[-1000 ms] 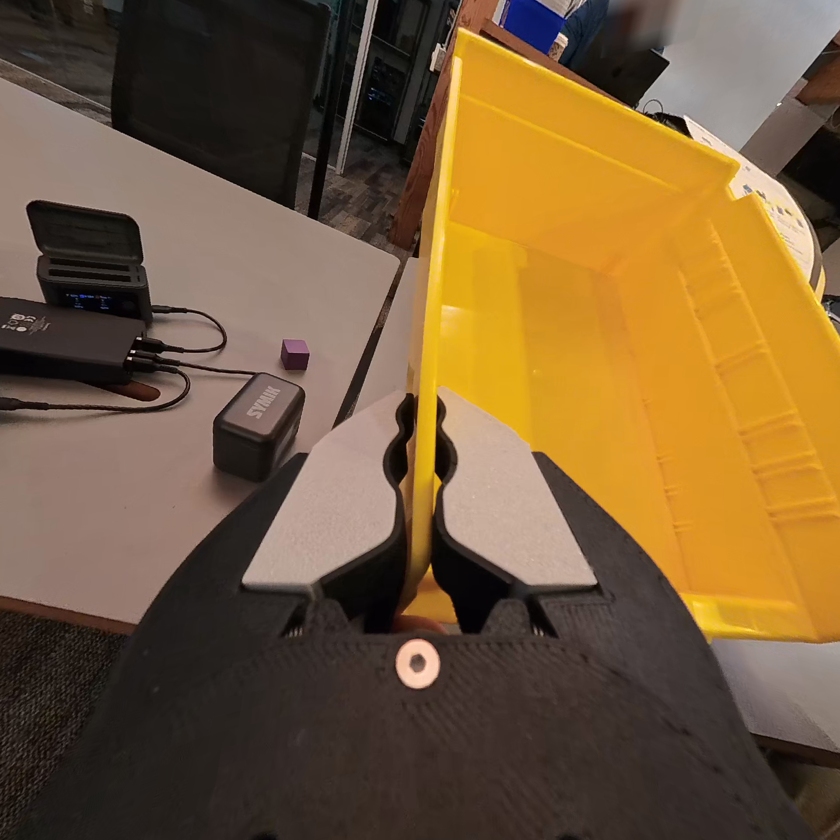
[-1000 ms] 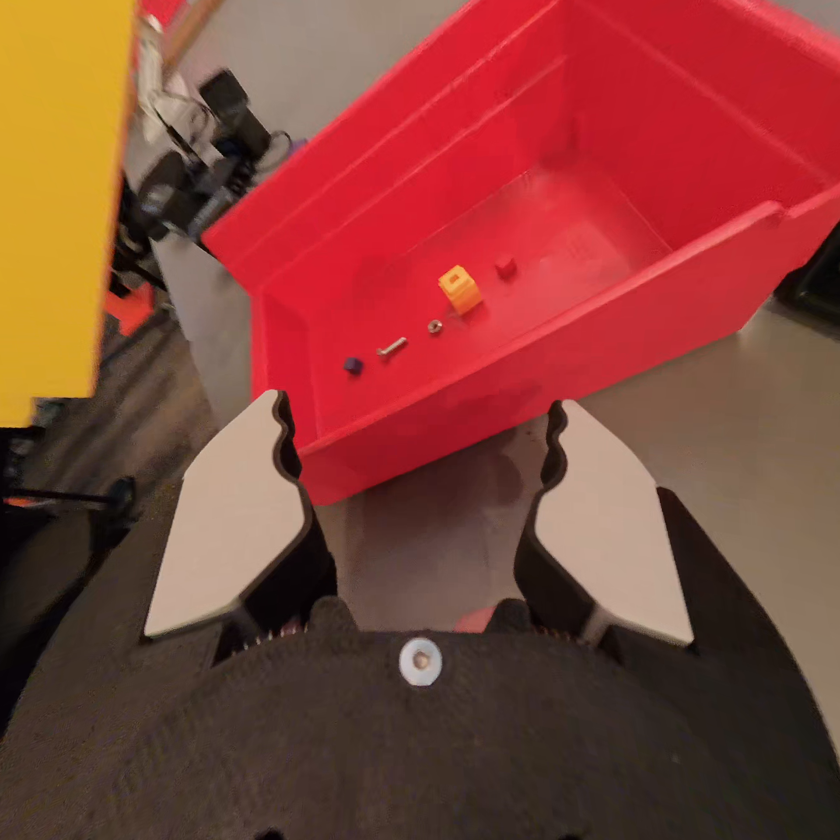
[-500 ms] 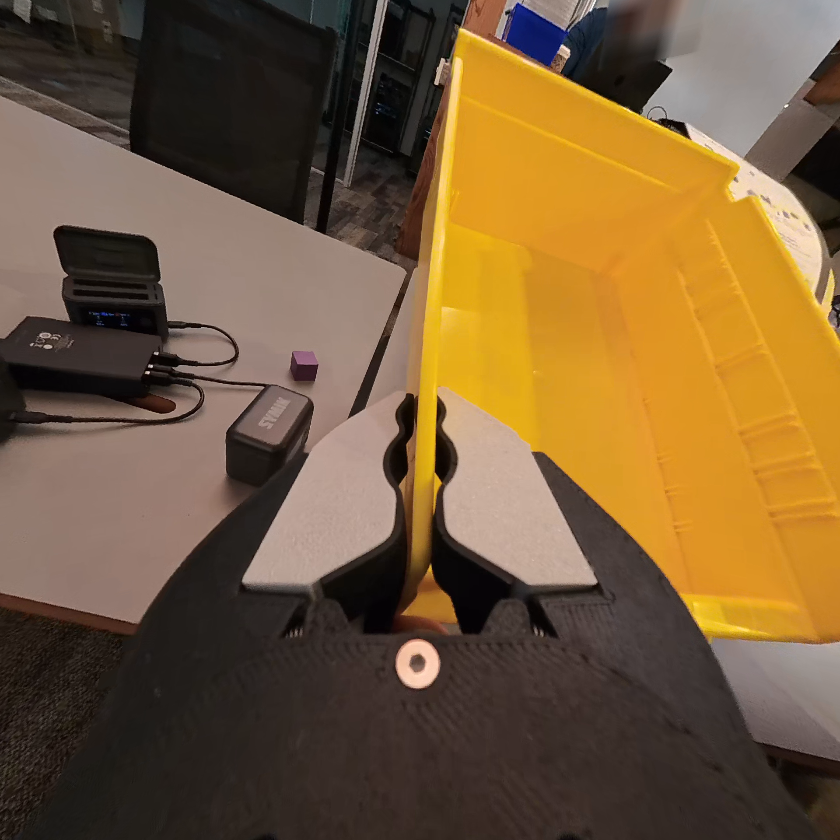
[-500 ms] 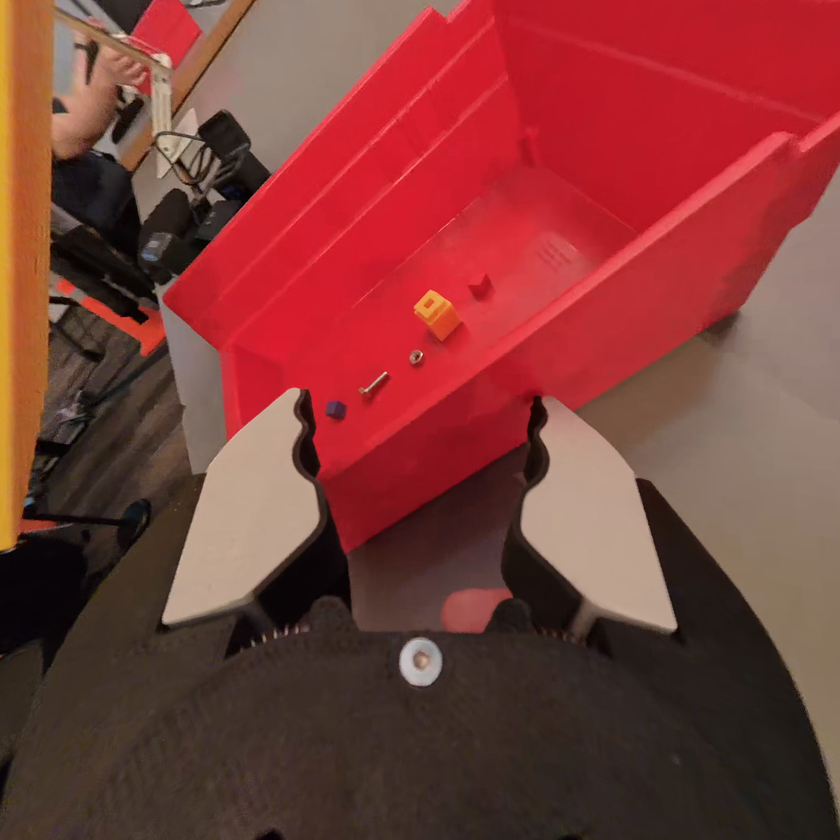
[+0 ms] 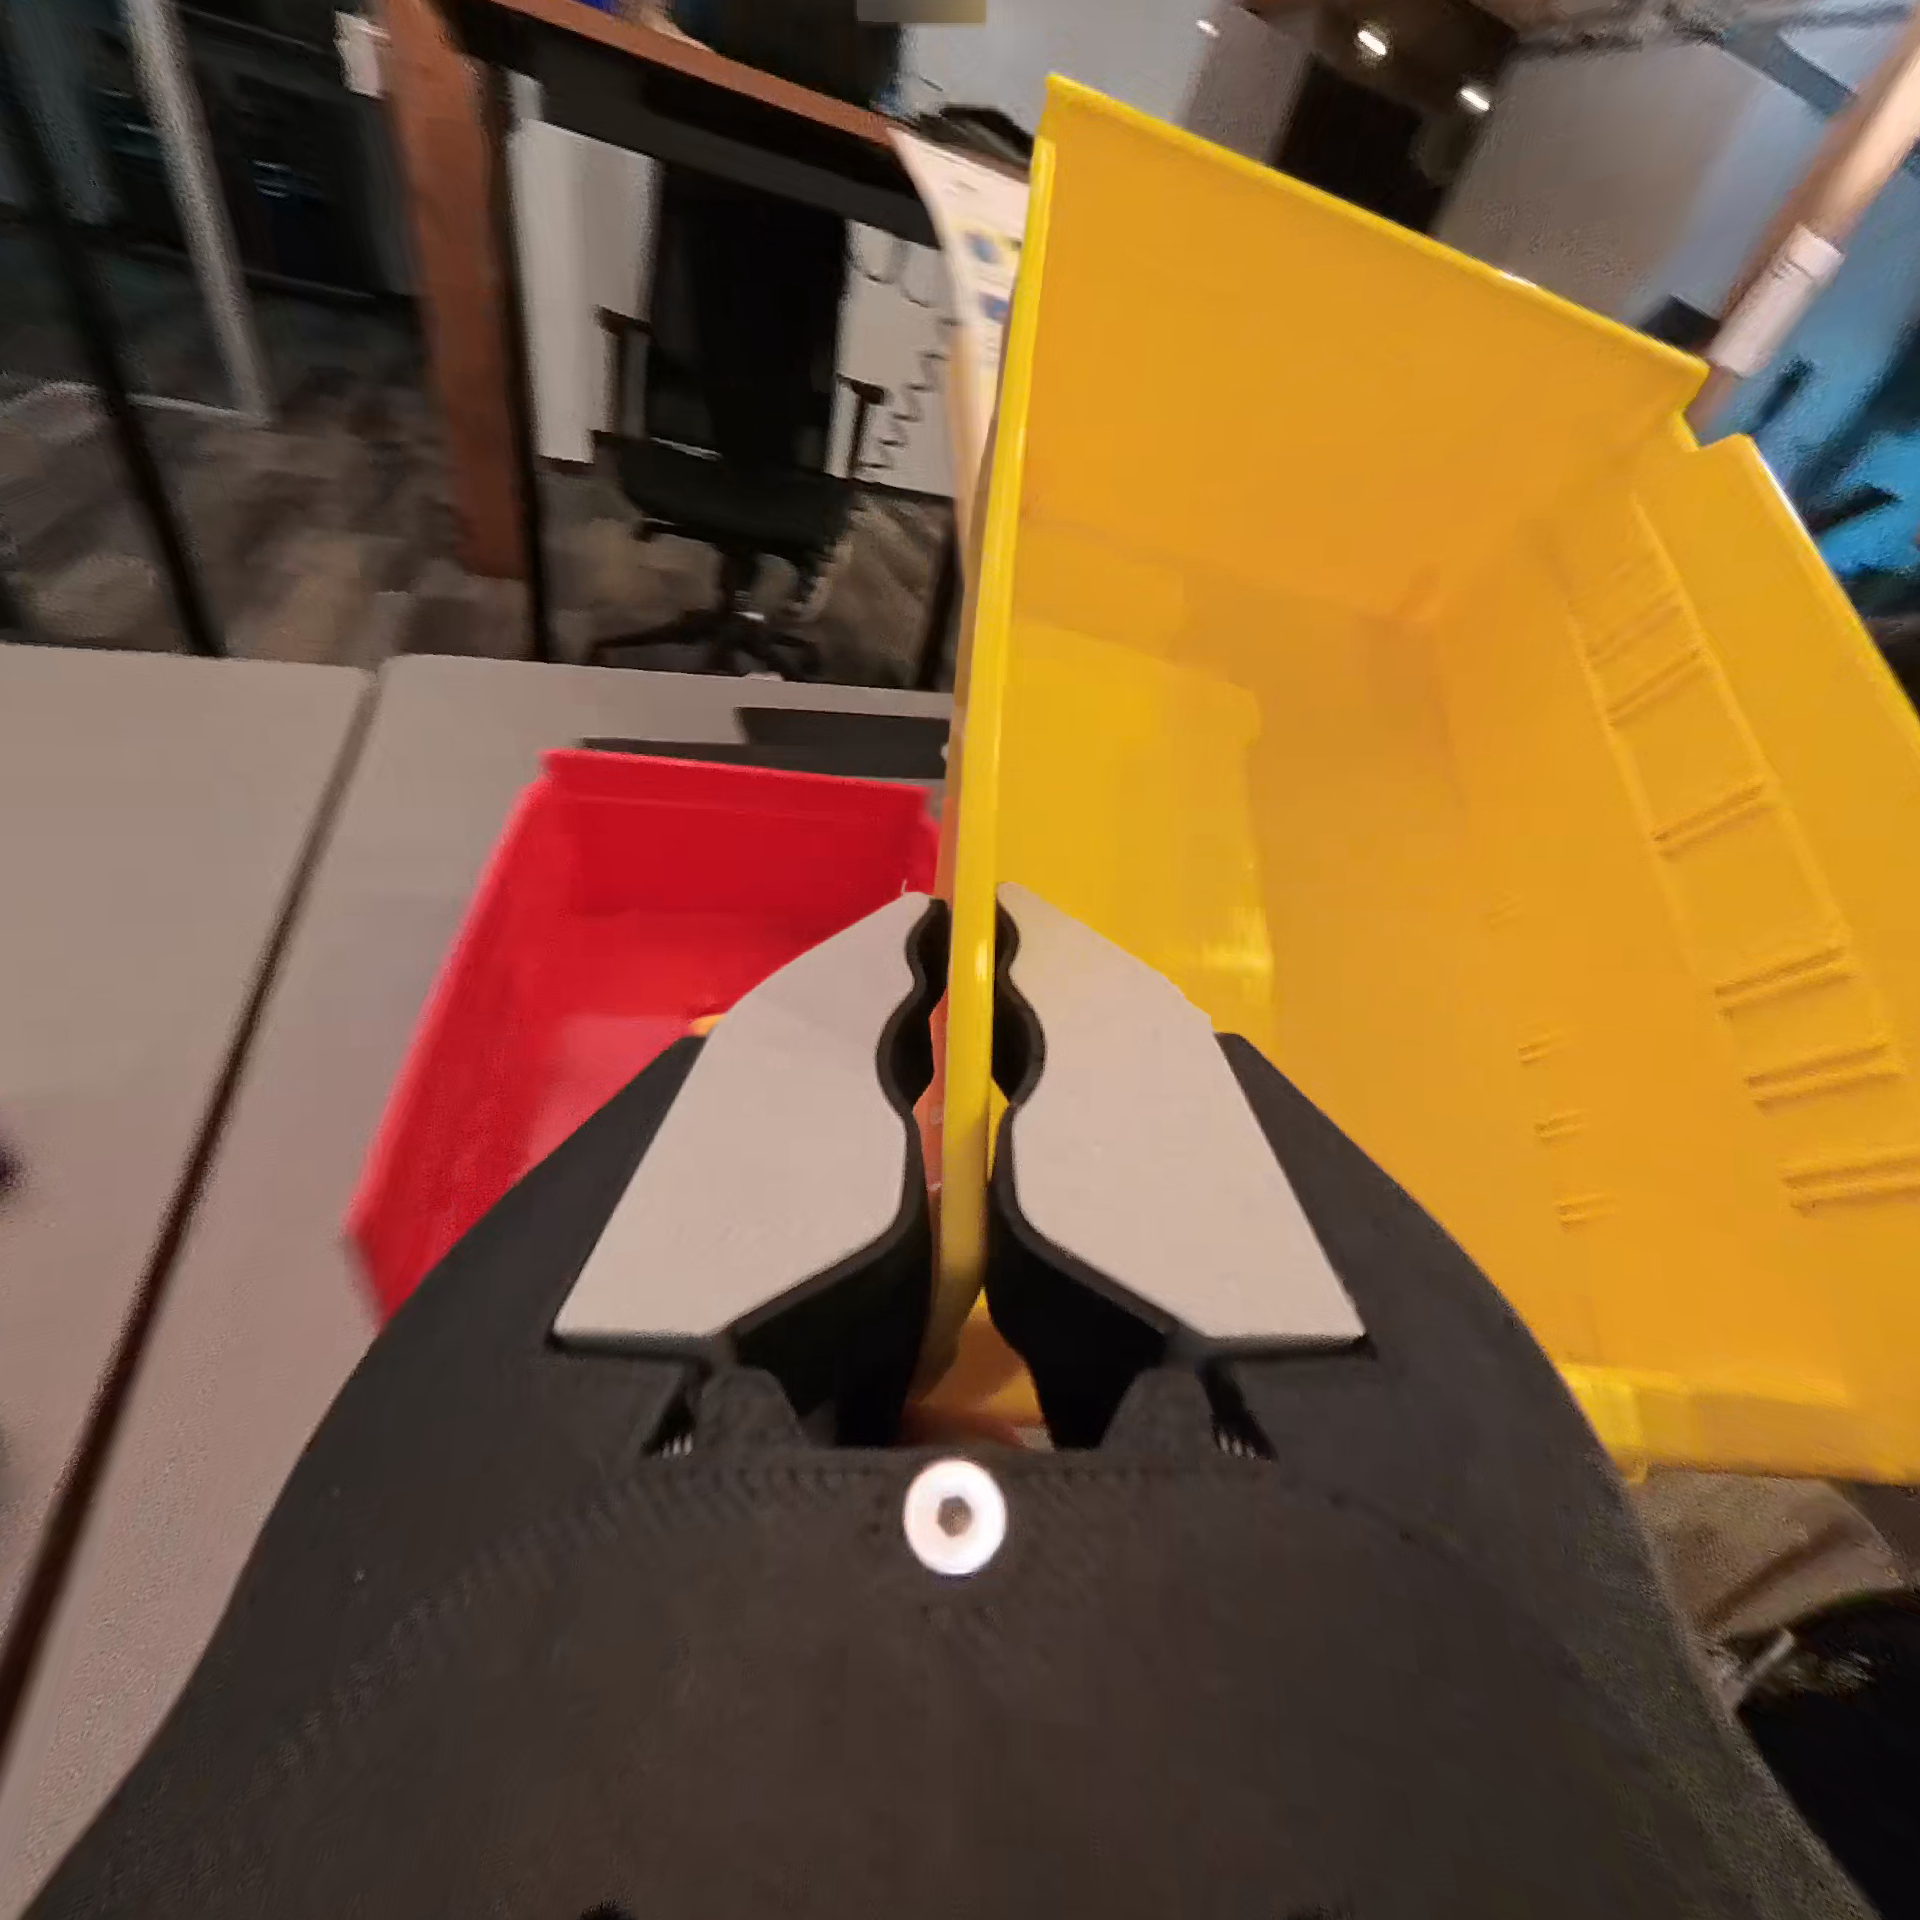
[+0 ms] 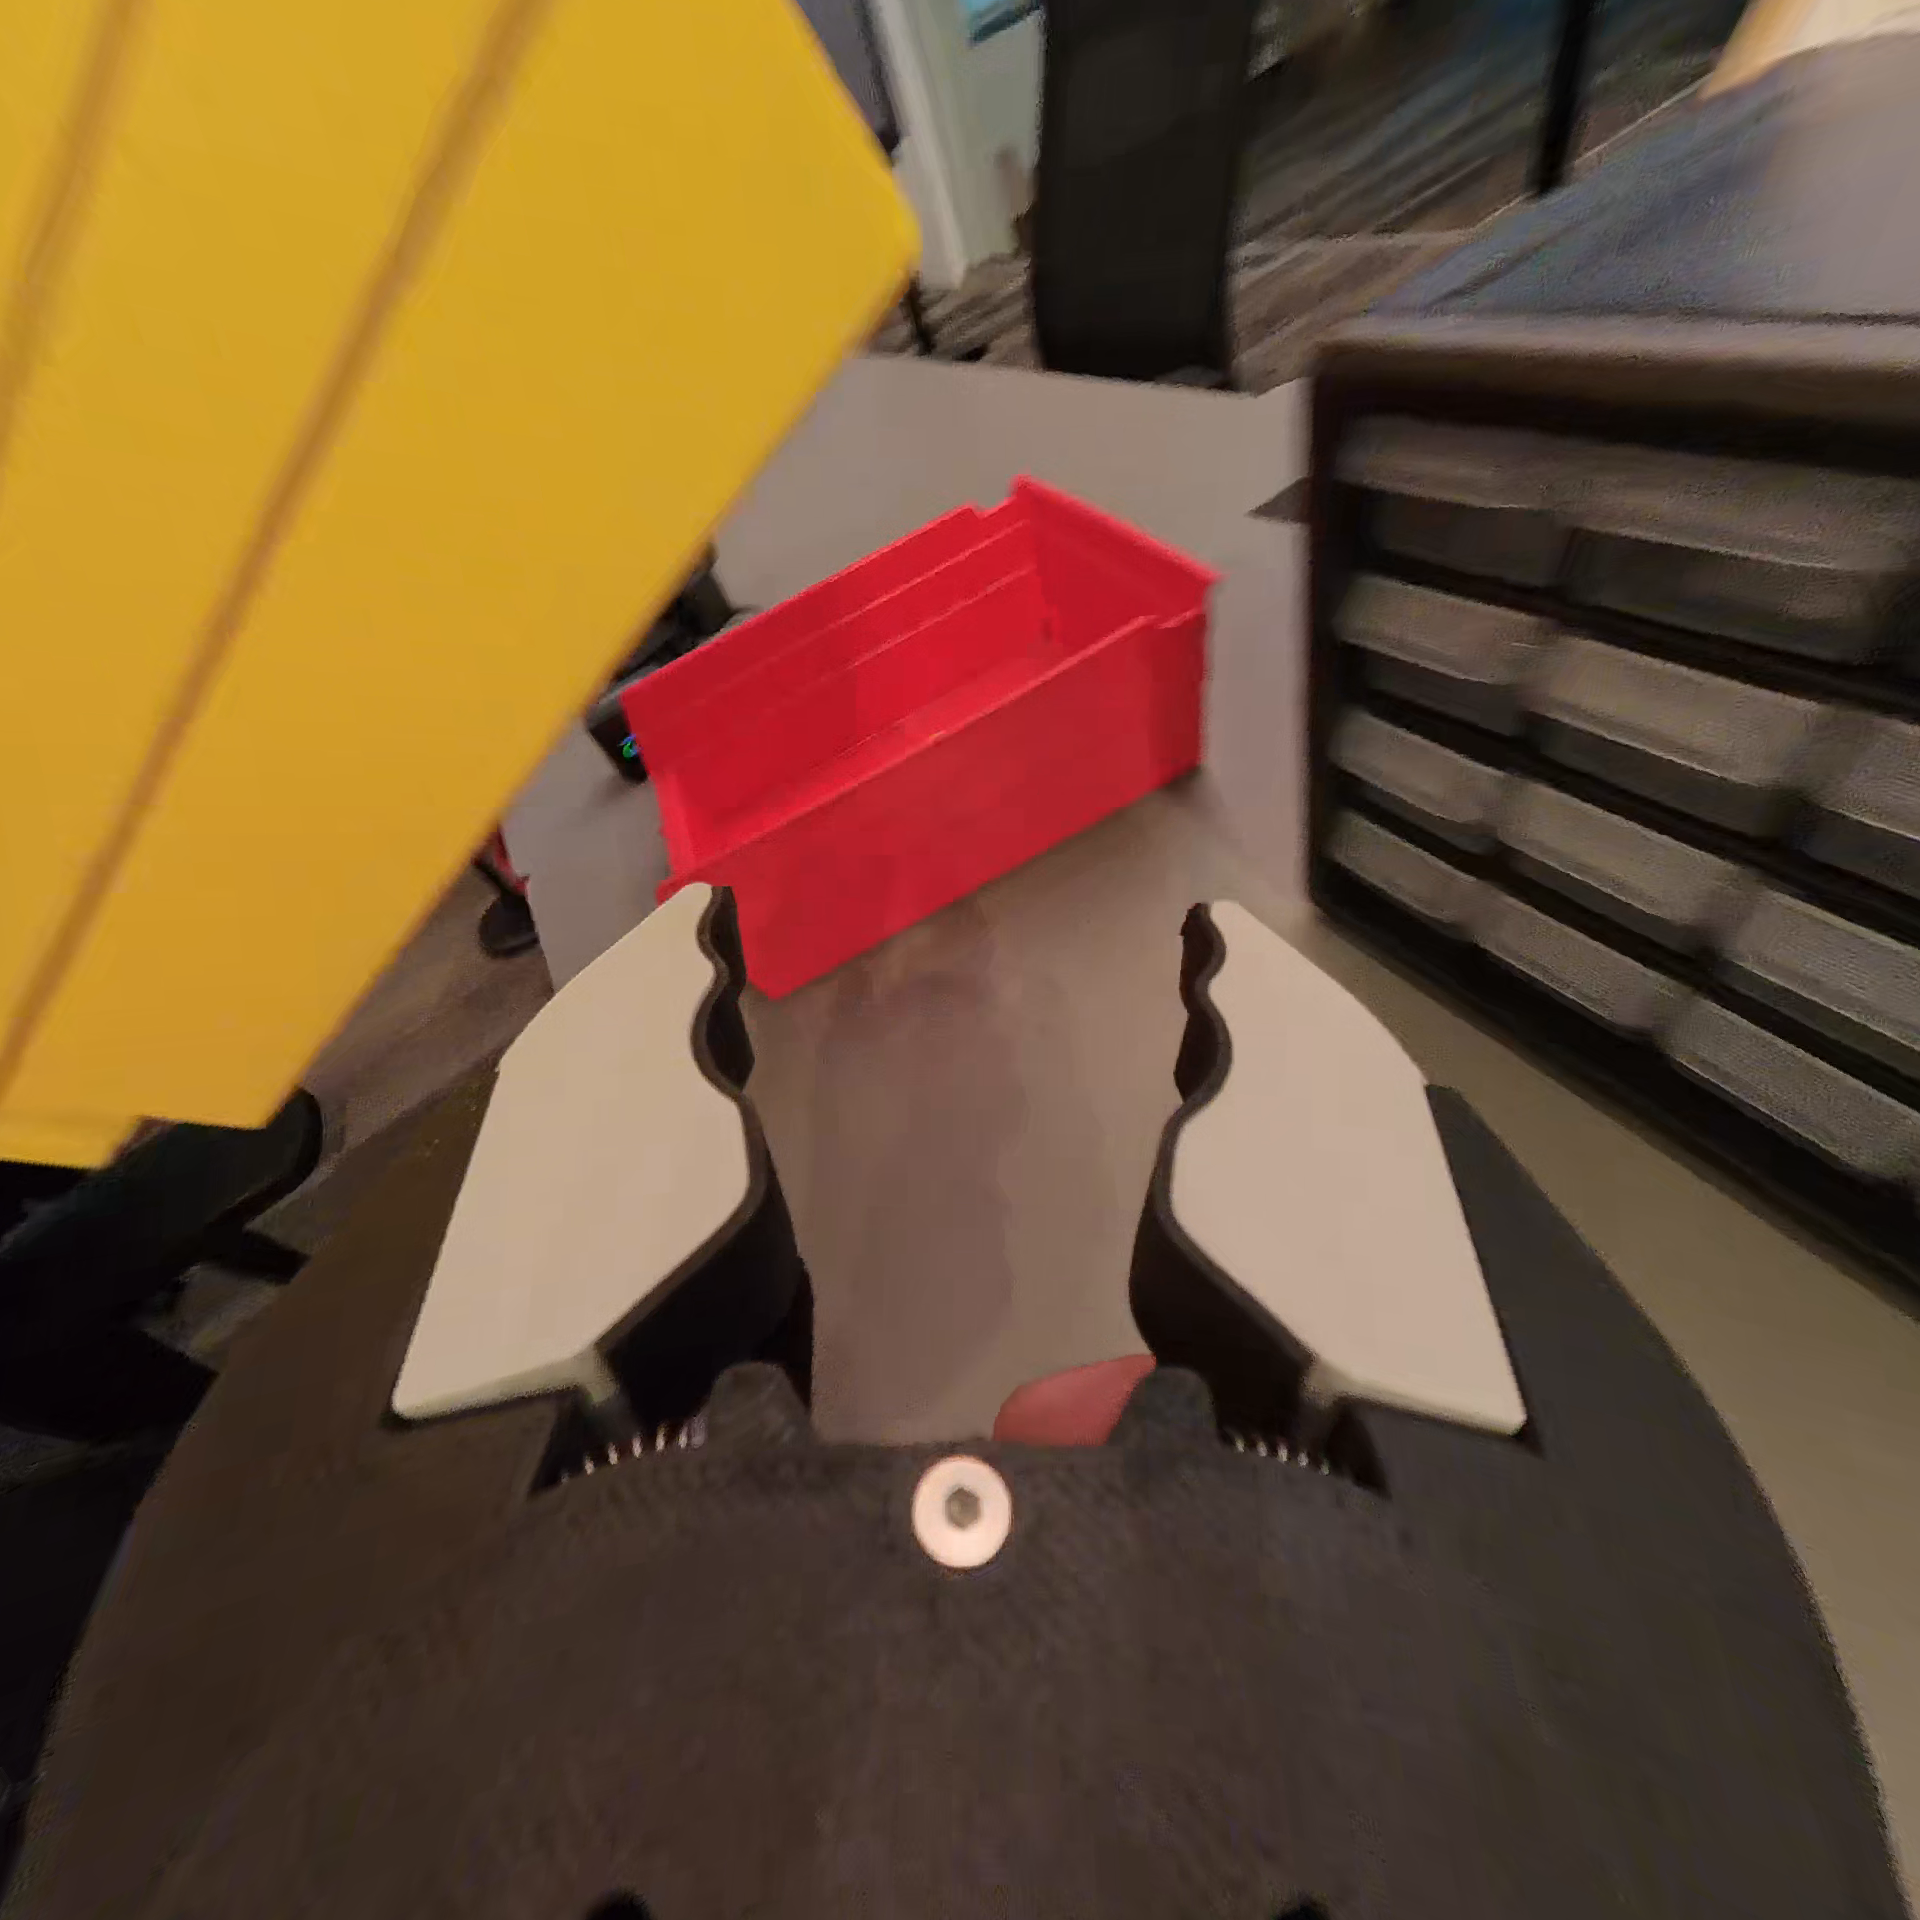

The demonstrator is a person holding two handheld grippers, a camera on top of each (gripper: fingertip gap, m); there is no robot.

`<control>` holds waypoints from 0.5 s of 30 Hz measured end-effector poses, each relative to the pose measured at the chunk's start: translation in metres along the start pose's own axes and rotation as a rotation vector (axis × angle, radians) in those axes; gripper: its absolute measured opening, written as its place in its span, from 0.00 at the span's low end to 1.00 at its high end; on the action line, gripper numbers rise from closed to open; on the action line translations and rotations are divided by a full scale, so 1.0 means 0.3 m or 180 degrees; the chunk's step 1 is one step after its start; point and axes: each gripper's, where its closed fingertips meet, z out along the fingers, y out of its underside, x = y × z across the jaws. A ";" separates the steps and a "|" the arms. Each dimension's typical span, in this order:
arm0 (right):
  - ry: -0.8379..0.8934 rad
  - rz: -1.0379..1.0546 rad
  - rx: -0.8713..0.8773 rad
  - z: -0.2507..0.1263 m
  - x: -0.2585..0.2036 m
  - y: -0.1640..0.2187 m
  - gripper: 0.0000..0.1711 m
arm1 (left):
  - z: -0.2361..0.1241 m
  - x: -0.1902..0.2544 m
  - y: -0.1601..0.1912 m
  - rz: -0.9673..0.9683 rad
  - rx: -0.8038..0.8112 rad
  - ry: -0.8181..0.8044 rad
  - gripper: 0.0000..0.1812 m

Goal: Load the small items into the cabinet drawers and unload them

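Above the red bin on the counter, your left hand-held gripper clamps the yellow bin wall, while your right hand-held gripper gapes wide, empty.

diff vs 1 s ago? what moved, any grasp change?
Both views swung: the red bin now sits farther from the right gripper, and the drawer cabinet has come into view. The left view now looks over the red bin. Unchanged: left gripper clamped on the yellow bin wall, right gripper open and empty.

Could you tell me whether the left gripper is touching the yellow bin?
Touching: the left wrist view shows the left gripper clamped on the yellow bin wall.
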 end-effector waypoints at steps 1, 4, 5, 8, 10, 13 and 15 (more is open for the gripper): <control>0.0117 0.0053 0.0101 -0.092 0.034 -0.006 0.47 | 0.055 0.070 0.010 0.0067 -0.0060 0.0157 0.03; 0.0465 0.0184 0.0415 -0.370 0.122 -0.010 0.42 | 0.222 0.283 0.090 0.0131 -0.0313 0.0616 0.03; 0.0490 0.0248 0.0549 -0.463 0.132 -0.010 0.38 | 0.273 0.354 0.128 0.0133 -0.0411 0.0780 0.03; 0.0796 0.0471 0.0836 -0.720 0.184 0.025 0.39 | 0.409 0.551 0.264 0.0165 -0.0727 0.1164 0.03; 0.1124 0.0521 0.1022 -0.874 0.215 0.062 0.38 | 0.488 0.653 0.355 0.0163 -0.0913 0.1326 0.02; 0.1444 0.0636 0.1056 -1.020 0.236 0.149 0.41 | 0.599 0.767 0.464 0.0165 -0.1083 0.1438 0.03; 0.1473 0.0720 0.0962 -1.046 0.222 0.214 0.42 | 0.665 0.836 0.524 0.0132 -0.1215 0.1496 0.03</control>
